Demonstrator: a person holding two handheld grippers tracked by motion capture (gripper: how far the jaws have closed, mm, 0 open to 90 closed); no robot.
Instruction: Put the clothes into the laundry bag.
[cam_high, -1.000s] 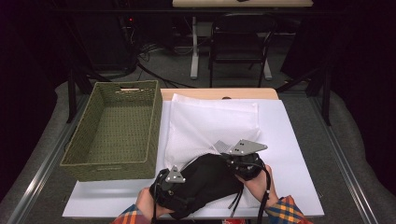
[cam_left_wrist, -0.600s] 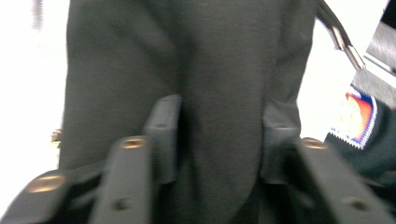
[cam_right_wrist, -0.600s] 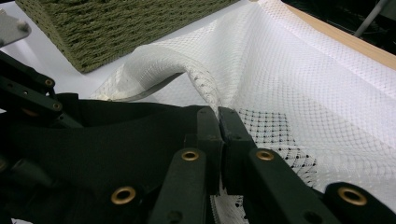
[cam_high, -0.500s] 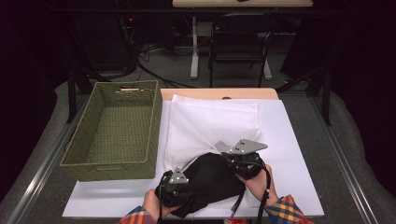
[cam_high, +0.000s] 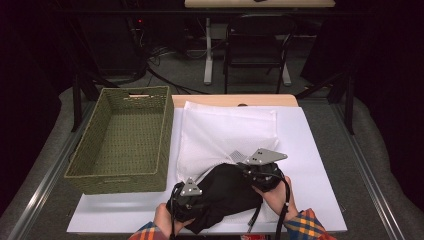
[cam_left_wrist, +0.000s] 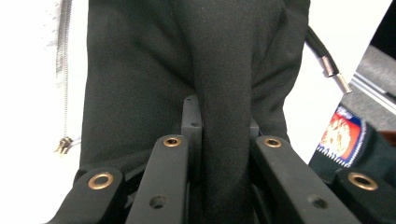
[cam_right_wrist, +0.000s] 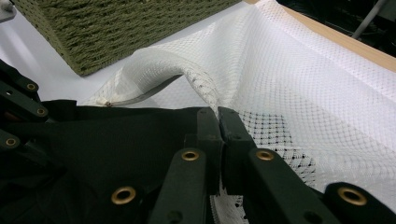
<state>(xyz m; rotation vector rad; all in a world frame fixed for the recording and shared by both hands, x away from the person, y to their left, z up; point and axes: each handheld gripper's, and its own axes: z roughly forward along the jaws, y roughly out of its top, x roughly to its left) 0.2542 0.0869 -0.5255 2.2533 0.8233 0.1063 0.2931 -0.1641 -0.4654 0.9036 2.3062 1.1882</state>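
A black garment (cam_high: 225, 192) lies at the table's near edge, its far end at the mouth of a white mesh bag (cam_high: 225, 132). My left gripper (cam_high: 200, 202) is at the garment's near left end. Its jaws have just been closing, and in the left gripper view this gripper (cam_left_wrist: 222, 116) is shut on a fold of the black garment (cam_left_wrist: 140, 70). My right gripper (cam_high: 241, 167) is at the bag's mouth. In the right gripper view this gripper (cam_right_wrist: 218, 114) is shut on the rolled rim of the mesh bag (cam_right_wrist: 303, 84), with the garment (cam_right_wrist: 116, 140) just to its left.
A green woven basket (cam_high: 117, 182) stands at the left of the white table cover (cam_high: 310, 150), close to the bag; its corner (cam_right_wrist: 116, 23) is near my right gripper. The bag's zipper (cam_left_wrist: 63, 70) lies beside the garment. Chairs and cables stand beyond the table.
The left gripper's jaws have closed on the garment's near end, and the cloth there is bunched tighter. The right gripper has kept still on the bag's rim.
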